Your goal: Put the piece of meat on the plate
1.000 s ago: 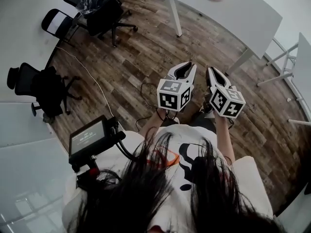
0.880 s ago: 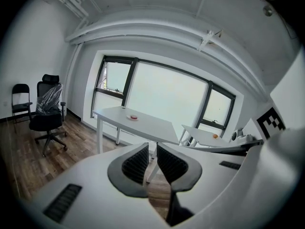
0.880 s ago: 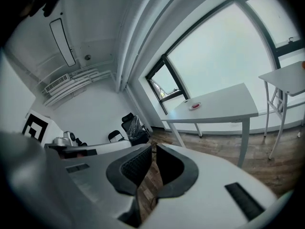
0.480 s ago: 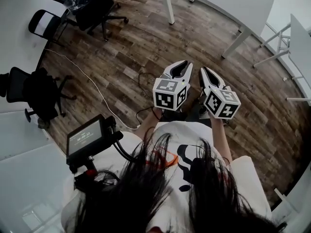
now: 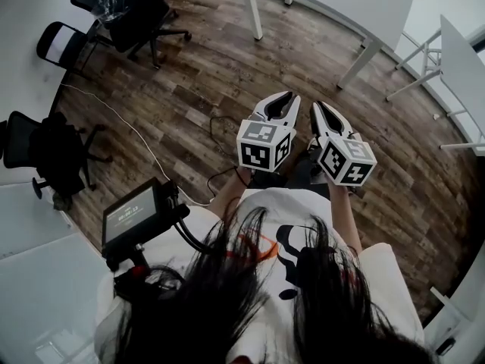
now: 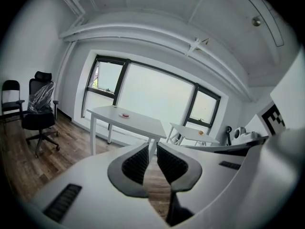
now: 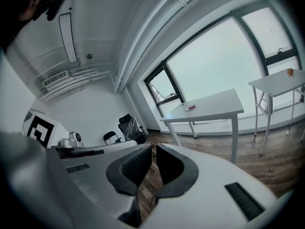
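Observation:
A small plate [image 6: 125,115] with a red piece of meat on it lies on a white table [image 6: 138,120] by the window, far ahead. The right gripper view shows the same plate [image 7: 191,107] on that table [image 7: 209,106]. In the head view only the table's near end [image 5: 341,2] shows, without the plate. My left gripper [image 5: 286,103] and right gripper [image 5: 318,111] are held side by side over the wooden floor, pointing toward the table. Both are shut with nothing between the jaws, as the left gripper [image 6: 153,149] and right gripper [image 7: 153,149] show in their own views.
Black office chairs stand at the left [image 5: 144,14] [image 5: 53,150], and a white cable [image 5: 129,127] runs across the floor. A second white table [image 5: 462,59] at the right carries a small orange object [image 7: 289,71]. A screen device [image 5: 136,214] hangs at the person's left side.
The head view has shifted: the table slid toward the top edge and its plate left the picture. Both grippers stay side by side and shut.

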Demonstrator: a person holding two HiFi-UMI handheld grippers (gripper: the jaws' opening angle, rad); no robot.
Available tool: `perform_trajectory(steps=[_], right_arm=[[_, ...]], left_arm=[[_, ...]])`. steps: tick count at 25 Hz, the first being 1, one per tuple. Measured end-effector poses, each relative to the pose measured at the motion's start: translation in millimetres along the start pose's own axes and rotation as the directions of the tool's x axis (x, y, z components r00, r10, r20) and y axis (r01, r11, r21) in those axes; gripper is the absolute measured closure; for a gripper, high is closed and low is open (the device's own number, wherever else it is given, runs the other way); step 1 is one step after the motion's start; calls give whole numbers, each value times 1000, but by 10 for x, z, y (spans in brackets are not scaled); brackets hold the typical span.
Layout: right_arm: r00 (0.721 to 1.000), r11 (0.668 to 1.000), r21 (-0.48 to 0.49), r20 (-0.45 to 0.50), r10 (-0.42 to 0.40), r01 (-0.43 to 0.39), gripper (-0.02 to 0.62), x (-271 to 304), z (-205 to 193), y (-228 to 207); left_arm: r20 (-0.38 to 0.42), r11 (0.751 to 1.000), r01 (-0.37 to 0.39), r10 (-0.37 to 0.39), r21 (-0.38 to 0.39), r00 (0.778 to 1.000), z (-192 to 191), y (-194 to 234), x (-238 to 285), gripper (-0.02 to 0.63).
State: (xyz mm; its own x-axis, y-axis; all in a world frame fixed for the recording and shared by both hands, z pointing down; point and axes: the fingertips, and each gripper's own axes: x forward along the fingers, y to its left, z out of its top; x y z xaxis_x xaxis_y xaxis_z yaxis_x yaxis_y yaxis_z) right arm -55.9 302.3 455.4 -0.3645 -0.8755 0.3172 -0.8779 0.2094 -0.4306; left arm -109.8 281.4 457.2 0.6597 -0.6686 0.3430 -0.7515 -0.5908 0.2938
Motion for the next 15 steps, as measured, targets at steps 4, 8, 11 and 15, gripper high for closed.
perform_trajectory(steps=[4, 8, 11, 15], right_arm=[[1000, 1000, 3, 6, 2, -2, 557, -38, -19, 5], [1000, 1000, 2, 13, 8, -8, 557, -34, -11, 23], [1000, 1000, 0, 13, 6, -6, 557, -11, -3, 38], [1000, 1000, -5, 16, 8, -8, 557, -3, 6, 16]], left_arm=[[1, 1000, 5, -5, 16, 1000, -9, -47, -12, 548], [-5, 1000, 5, -5, 20, 1000, -49, -43, -29, 548], [-3, 1000, 4, -4, 22, 1000, -36, -18, -40, 548], [1, 1000, 3, -3, 23, 1000, -34, -19, -19, 548]])
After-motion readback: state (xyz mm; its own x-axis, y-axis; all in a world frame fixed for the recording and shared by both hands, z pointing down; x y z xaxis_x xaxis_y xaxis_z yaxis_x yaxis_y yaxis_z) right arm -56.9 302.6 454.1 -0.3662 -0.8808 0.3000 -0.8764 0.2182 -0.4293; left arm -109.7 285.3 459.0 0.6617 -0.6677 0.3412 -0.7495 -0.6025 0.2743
